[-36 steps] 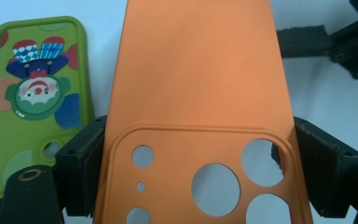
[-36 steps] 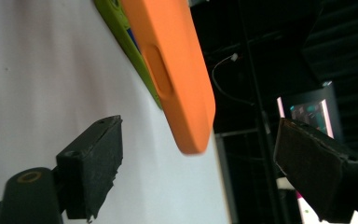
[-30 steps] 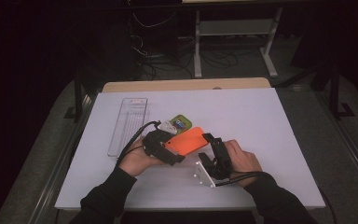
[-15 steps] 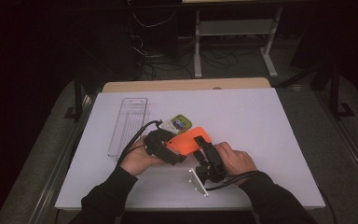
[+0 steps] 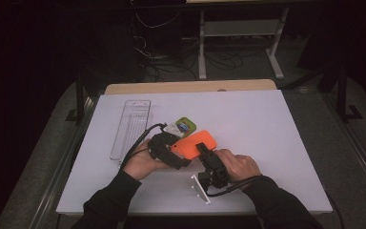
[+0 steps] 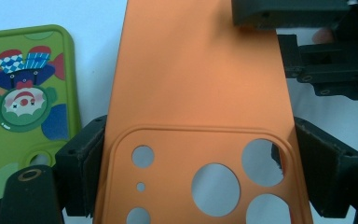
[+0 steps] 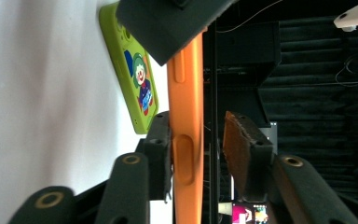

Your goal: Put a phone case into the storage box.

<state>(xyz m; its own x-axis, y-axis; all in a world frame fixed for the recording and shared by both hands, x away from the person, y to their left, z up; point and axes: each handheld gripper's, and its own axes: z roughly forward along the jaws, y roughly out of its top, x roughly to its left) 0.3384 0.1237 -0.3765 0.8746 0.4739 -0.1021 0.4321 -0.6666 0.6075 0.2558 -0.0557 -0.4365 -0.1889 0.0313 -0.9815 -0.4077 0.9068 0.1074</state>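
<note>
At the centre of the high view, the left gripper (image 5: 178, 152) is clamped across the camera-hole end of the orange case (image 5: 196, 143), its jaws pressing both long edges. The right gripper (image 5: 205, 151) straddles the case's edge with jaws apart, one touching, one clear. The green case (image 5: 186, 126) lies just beyond on the table (image 5: 267, 124), with a clear tray (image 5: 130, 128) at left.

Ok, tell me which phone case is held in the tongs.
The plain orange case, with its camera cutouts, is clamped by the left tongs. The green clown-print case lies flat on the white table, untouched.
</note>
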